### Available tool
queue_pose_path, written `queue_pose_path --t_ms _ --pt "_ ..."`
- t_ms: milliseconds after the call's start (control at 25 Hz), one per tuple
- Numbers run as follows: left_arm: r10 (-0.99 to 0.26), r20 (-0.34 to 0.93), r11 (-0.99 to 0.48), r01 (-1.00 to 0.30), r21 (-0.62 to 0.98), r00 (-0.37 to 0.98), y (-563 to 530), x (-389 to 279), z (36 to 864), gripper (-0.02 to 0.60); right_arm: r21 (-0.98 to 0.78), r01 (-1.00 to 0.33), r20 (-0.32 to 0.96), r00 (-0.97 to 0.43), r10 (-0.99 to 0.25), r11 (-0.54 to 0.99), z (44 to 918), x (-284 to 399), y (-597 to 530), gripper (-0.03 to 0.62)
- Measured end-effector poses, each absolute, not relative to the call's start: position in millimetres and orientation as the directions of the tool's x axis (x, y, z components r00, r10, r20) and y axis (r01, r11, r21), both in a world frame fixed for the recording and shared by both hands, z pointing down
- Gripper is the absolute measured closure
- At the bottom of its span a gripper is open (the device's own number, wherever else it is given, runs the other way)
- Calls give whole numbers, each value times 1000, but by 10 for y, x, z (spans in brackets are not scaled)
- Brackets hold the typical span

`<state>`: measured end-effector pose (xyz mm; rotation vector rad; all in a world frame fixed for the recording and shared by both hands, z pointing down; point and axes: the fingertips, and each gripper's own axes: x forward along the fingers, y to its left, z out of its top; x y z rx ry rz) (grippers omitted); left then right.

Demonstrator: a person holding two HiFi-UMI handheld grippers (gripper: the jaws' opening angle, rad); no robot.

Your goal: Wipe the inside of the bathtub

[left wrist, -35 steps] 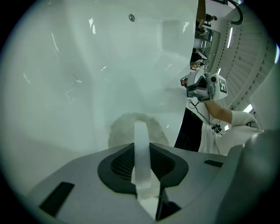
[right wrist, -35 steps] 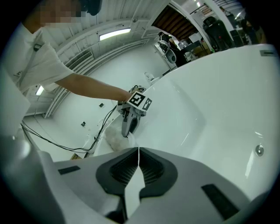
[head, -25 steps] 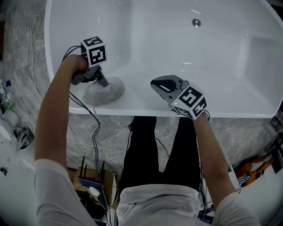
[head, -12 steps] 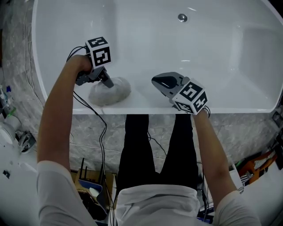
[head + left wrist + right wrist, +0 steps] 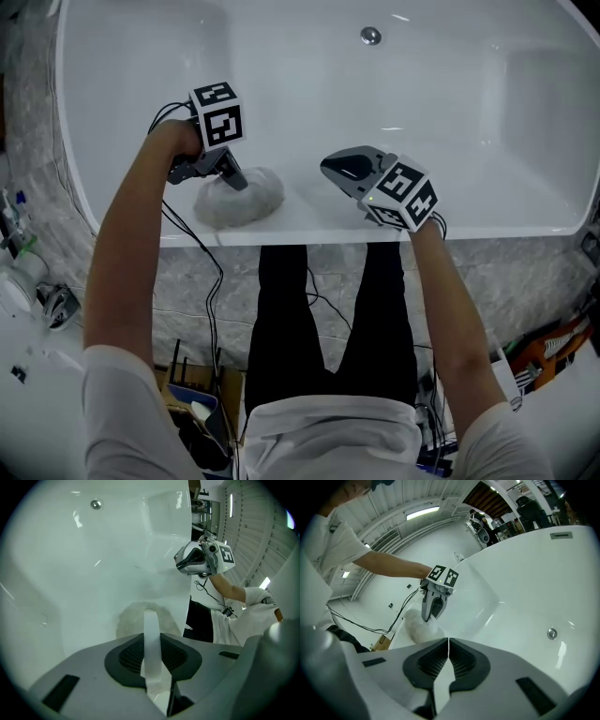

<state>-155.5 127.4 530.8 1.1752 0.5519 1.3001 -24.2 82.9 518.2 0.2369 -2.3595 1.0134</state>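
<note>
The white bathtub [image 5: 487,122] fills the top of the head view, with its drain [image 5: 371,36] at the far side. A pale bunched cloth [image 5: 239,197] lies on the near rim, left of centre. My left gripper [image 5: 236,180] is shut on the cloth's top, and a white strip of cloth [image 5: 151,620] runs up between its jaws. In the right gripper view the left gripper [image 5: 429,616] pinches the cloth [image 5: 417,625]. My right gripper [image 5: 336,167] hovers over the near rim to the cloth's right, shut with nothing in it [image 5: 448,641].
Black cables [image 5: 211,281] hang down the tub's marbled front panel. The person's legs [image 5: 319,309] stand against it. Bottles and small items [image 5: 14,234] sit on the floor at left, a box of electronics [image 5: 192,398] below, and an orange tool [image 5: 548,349] at right.
The head view has swung, so the tub sits further left in frame. The left gripper and cloth edged slightly right along the rim. Both grippers stay shut.
</note>
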Motion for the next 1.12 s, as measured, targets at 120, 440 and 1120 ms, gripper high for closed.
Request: queue_pose_path --t_ms 120,440,1120 --pt "927 280 -155 -425 892 248 1281 -1472 5307 494 -618 -367 555 -830 54 695 5184 -209 808 572" --pt "925 292 -196 -350 916 245 1276 -1086 5309 495 -614 -390 557 -830 27 686 5206 56 751 572" --pt "940 245 -163 -317 934 238 1274 -274 5193 495 -587 -432 584 -812 -11 684 5160 879 693 572"
